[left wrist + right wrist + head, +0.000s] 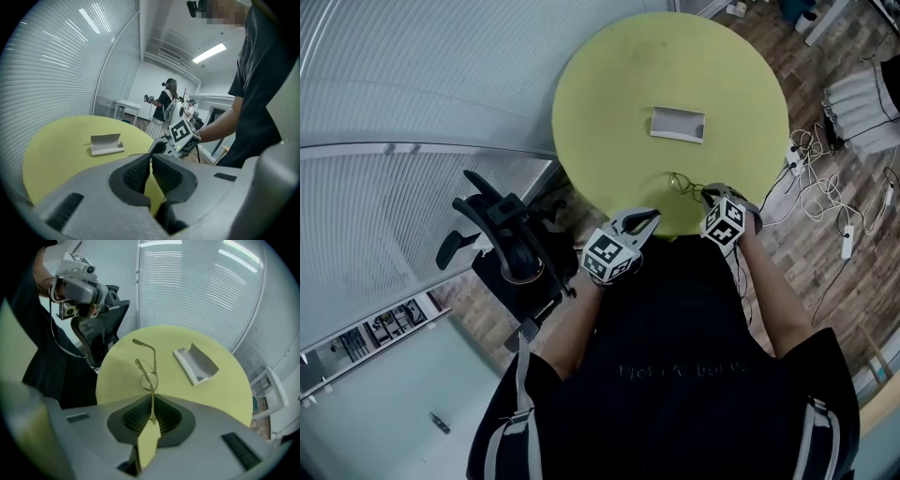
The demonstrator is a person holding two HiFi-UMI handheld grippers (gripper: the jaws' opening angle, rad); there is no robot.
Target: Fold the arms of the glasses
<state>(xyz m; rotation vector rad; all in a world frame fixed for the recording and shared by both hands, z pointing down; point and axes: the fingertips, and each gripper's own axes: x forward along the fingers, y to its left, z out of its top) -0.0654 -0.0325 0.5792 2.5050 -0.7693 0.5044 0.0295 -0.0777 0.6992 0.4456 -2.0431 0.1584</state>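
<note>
Thin gold-framed glasses (679, 182) hang just over the near edge of a round yellow-green table (609, 94). My right gripper (705, 195) is shut on one end of their front. In the right gripper view the glasses (148, 376) stick out past the jaws (152, 399), both arms unfolded and pointing away. My left gripper (653, 217) hovers just left of them, shut with nothing between its pads (150, 160). A white open glasses case (678, 124) lies at the table's middle, and shows again as the case (197, 364) to the right of the glasses.
A black office chair (511, 248) stands close to the table's left side. White cables and a power strip (825, 192) lie on the wooden floor at the right. Ribbed glass walls curve round the left. Other people (164, 107) stand far behind the table.
</note>
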